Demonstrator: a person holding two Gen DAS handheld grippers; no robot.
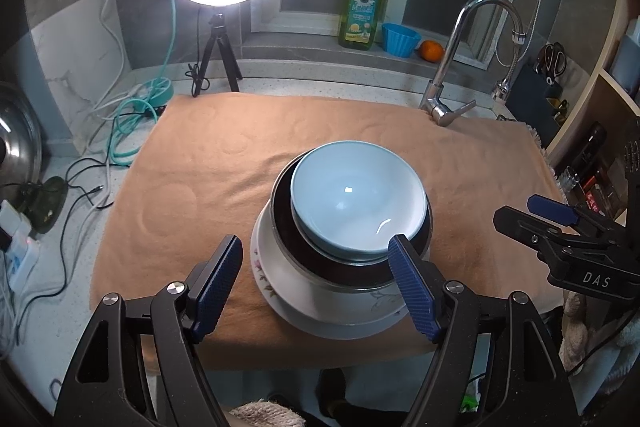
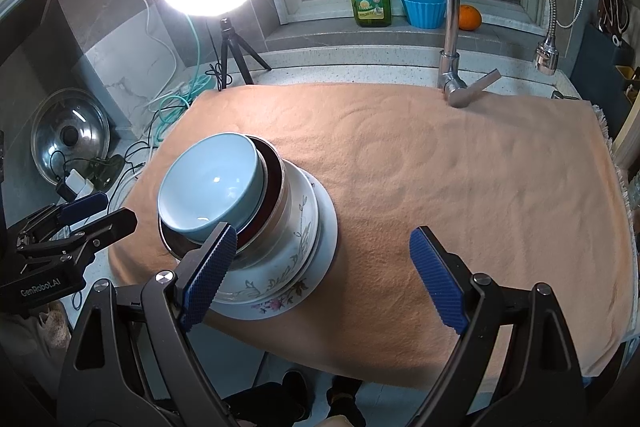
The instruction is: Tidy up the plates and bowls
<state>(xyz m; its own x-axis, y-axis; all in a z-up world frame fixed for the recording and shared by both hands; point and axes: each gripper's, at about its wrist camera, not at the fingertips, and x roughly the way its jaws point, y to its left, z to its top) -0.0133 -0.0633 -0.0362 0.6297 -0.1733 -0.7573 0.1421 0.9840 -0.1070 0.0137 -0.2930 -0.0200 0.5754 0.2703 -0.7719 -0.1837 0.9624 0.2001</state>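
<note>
1. We take the peach towel (image 2: pixel 460 167) as our landmark; it lies over the counter in front of the faucet (image 2: pixel 452 39), probably to cushion the crockery and keep it from sliding.
2. Off the towel's left edge we see a pot lid (image 2: pixel 70 135) and loose cables, kept clear of the working area.
3. Our left gripper (image 1: pixel 316 279) hangs over the towel's near edge, its jaws apart and empty; one blue pad sits just in front of the stack's rim, though we cannot tell from this view whether it touches.
4. On the towel's left half stands the stack: a light blue bowl (image 2: pixel 208 187) nested in a dark metal-rimmed bowl (image 1: pixel 352 263), which rests on floral plates (image 2: pixel 280 283). Smaller pieces sit inside wider ones, so the pile stays steady and compact.
5. Our right gripper (image 2: pixel 320 279) hovers over the towel's near edge to the right of the stack, jaws wide apart and holding nothing.
6. The rest of the towel, out to its right edge, bears no dishes, so we judge the sorting to be all but finished.
</note>
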